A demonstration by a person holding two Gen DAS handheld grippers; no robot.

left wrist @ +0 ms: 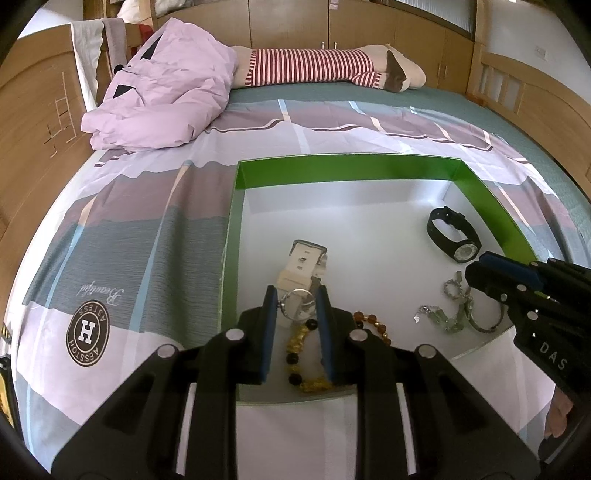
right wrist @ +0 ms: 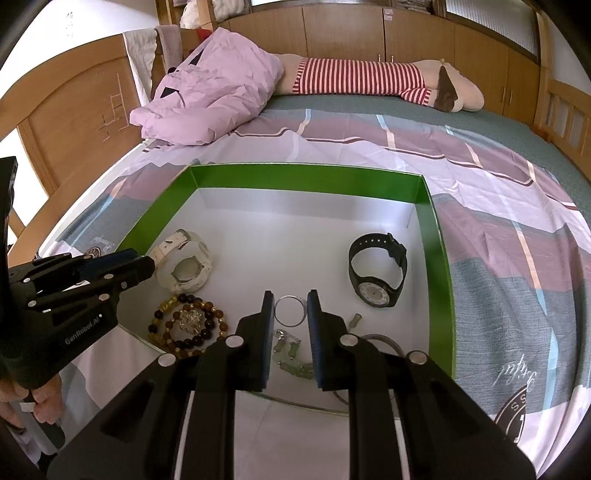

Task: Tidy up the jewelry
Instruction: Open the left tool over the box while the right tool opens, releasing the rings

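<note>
Lying in green-walled box (right wrist: 437,236): white watch (right wrist: 184,267), black watch (right wrist: 376,271), beaded bracelets (right wrist: 184,325).

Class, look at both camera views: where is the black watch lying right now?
The black watch lies inside the green box, near its right wall, apart from the other pieces; in the left wrist view it sits just beyond the right gripper.

A patchwork bedspread (left wrist: 147,229) in lilac, grey and mauve covers the bed. A crumpled pink duvet (left wrist: 166,92) lies near the wooden headboard (left wrist: 37,110), touching a long plush toy (left wrist: 314,66) in red-and-white stripes. Wooden cabinets (right wrist: 406,33) line the wall behind.
</note>
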